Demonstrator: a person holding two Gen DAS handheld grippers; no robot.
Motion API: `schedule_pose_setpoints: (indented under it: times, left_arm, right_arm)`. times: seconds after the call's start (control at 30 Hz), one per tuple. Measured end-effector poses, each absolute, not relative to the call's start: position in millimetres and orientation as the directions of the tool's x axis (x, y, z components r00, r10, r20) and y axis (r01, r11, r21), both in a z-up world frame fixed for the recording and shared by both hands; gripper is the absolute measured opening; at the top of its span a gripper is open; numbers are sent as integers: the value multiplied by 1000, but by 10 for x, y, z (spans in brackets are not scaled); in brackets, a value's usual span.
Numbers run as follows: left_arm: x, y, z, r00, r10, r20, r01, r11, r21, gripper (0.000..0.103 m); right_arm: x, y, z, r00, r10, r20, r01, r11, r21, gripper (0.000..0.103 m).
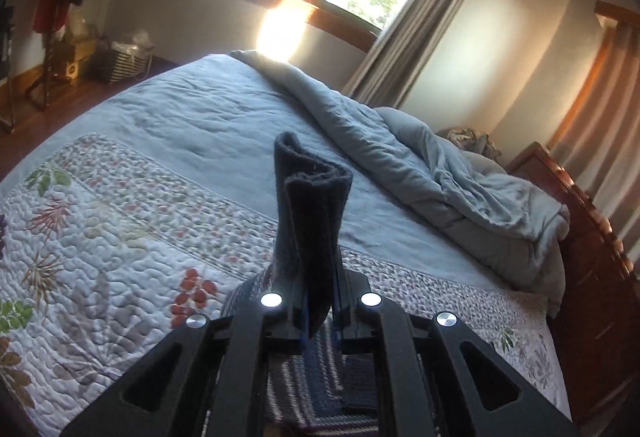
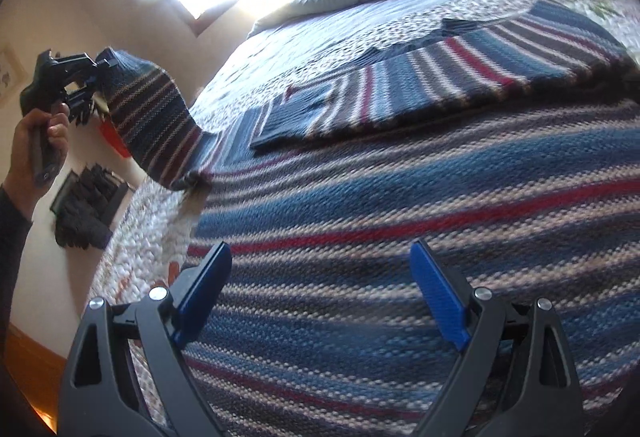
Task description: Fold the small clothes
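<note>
Sweater (image 2: 400, 197) lies flat on the bed (image 1: 192, 125), directly under the right tongs (image 2: 320, 297), which gape wide, empty. Left tongs (image 1: 320, 301), clamped on its sleeve (image 2: 148, 113), hold it raised, far left.

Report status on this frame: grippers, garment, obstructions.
Left gripper shut on sleeve cuff, lifted. Right gripper open, low over striped sweater on the quilt. Nothing blocking.
</note>
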State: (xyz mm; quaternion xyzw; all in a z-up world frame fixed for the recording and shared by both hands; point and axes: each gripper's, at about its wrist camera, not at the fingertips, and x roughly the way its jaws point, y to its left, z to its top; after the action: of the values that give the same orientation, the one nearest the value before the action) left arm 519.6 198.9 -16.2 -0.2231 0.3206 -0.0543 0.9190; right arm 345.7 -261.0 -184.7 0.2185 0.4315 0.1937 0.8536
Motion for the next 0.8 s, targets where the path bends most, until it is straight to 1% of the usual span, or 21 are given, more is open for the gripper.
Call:
schedule_pose_setpoints:
  times: [0.07, 0.17, 0.3, 0.47, 0.6, 0.67, 0.8]
  left_arm:
    - [5211, 1574, -158, 764, -271, -586, 6, 910, -414, 8]
    - [5219, 1089, -281, 725, -310, -614, 54, 916, -398, 8]
    - [5273, 525, -637, 663, -339, -667, 79, 918, -389, 8]
    - [5252, 138, -1112, 611, -339, -715, 80, 926, -370, 8]
    - [5202, -102, -1367, 596, -296, -747, 60, 943, -326, 8]
    - [5184, -199, -1475, 607, -238, -759, 41, 962, -269, 8]
    - [5114, -388, -1716, 622, -168, -765, 0, 977, -215, 8]
  right_arm:
    - [3487, -2684, -1842, 549, 521, -653, -126, 824, 552, 90]
    - [3545, -2801, -1832, 553, 517, -654, -110, 823, 558, 90]
    - [3636, -2964, -1825, 567, 503, -652, -97, 827, 553, 90]
    - [3681, -3232, -1806, 594, 495, -634, -65, 815, 575, 90]
    - [3706, -3371, -1823, 605, 493, -625, -43, 805, 592, 90]
    - [3704, -3396, -1836, 603, 500, -621, -42, 798, 602, 90]
    - [3702, -3454, -1830, 598, 540, -593, -55, 766, 641, 90]
